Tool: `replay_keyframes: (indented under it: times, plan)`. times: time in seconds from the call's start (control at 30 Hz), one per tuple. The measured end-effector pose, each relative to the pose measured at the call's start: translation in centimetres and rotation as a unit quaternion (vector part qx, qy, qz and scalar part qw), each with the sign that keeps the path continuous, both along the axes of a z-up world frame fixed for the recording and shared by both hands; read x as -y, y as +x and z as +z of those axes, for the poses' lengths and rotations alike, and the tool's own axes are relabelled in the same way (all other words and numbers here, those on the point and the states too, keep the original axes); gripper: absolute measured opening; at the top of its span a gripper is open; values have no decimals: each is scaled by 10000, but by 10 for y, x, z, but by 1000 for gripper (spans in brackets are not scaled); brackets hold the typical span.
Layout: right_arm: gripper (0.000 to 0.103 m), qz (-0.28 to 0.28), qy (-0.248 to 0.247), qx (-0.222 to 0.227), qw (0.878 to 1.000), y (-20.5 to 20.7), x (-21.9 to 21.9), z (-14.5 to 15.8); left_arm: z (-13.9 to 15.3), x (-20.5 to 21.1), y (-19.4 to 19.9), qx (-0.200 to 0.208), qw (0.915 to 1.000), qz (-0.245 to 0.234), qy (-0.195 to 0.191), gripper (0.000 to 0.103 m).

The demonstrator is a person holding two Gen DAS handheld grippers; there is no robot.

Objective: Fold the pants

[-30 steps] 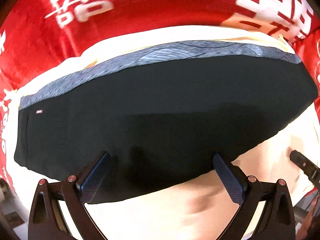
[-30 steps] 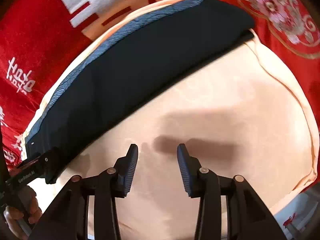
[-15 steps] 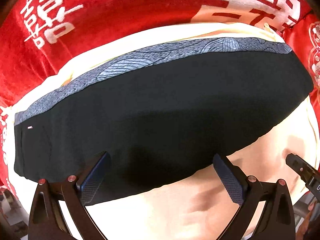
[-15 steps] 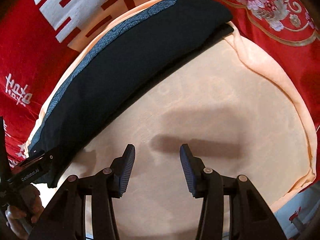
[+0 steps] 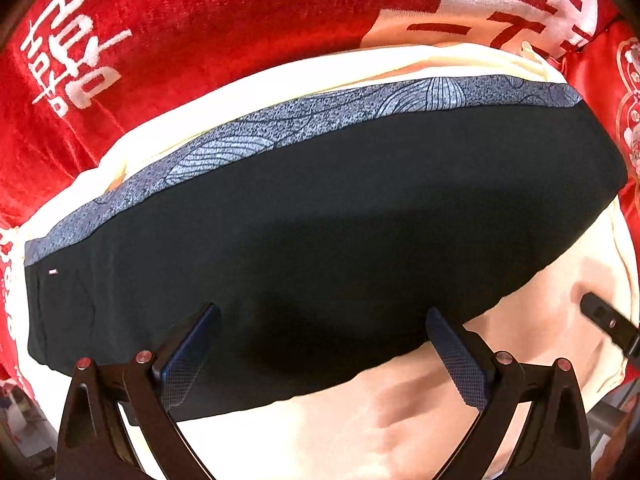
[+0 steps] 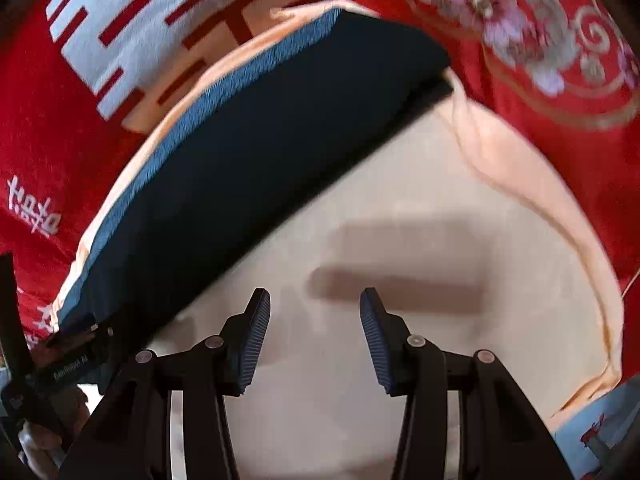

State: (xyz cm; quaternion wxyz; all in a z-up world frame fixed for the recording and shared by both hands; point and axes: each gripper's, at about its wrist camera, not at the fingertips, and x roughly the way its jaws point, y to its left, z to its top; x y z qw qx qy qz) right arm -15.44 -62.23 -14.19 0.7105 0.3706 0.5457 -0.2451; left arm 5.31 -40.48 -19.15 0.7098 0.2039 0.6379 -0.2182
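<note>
- Black pants point(image 5: 320, 240), folded into a long flat band, lie on a cream cloth point(image 5: 420, 432) spread over a red blanket point(image 5: 200, 20) with white characters.
- Pants sit along the far edge of the cream cloth; their grey-blue patterned strip point(image 5: 304, 120) runs the length of the far side, just inside the cloth's far border.
- Small pale tag point(image 5: 52, 271) on the pants near their left end, just under the patterned strip.
- My left gripper point(image 5: 320, 344) is spread wide, nothing between the fingers; both fingertips overlap the near edge of the pants in view. Can't tell whether they touch the fabric.
- My right gripper point(image 6: 315, 336) is parted, a moderate gap, holding nothing. It hangs over bare cream cloth on the near side of the pants, apart from them, with its shadow on the cloth ahead.
- Right wrist view: pants point(image 6: 256, 160) run diagonally from lower left to upper right; the right end shows stacked layers at the cream cloth's far right corner, next to a red panel with a flower pattern point(image 6: 520, 32).
- Right finger tip point(image 5: 600, 314) shows at the right edge of the left view, off the pants' right end.
- Left gripper point(image 6: 76, 356) shows in the right view at the pants' lower-left end.
</note>
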Motion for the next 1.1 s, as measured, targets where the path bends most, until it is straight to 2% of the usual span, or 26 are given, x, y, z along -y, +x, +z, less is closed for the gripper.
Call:
replay_keyframes:
  times: [0.23,0.43,0.57,0.7,0.87,1.0,1.1]
  plan:
    - [51,-218,-303,176,9991,24,38,11,9,4,13,169,9998,31,-64,103]
    - [51,-92,-744,314,9967,62,65,18,10,8,26,214,9996,193,-79,103]
    - [51,-297,-924,255,9950,90,98,14,5,12,31,235,9994,235,-21,103]
    - [51,-129,-909,139,9957,114,113,2,-5,13,31,185,9995,255,83,103]
    - [49,119,-1168,-17,9931,110,112,-6,-14,12,31,129,9993,336,102,103]
    - [49,483,-1499,-285,9871,110,100,0,-37,14,23,87,9991,390,112,103]
    - [51,413,-1446,-241,9883,100,96,9,-37,13,23,76,9990,432,104,103]
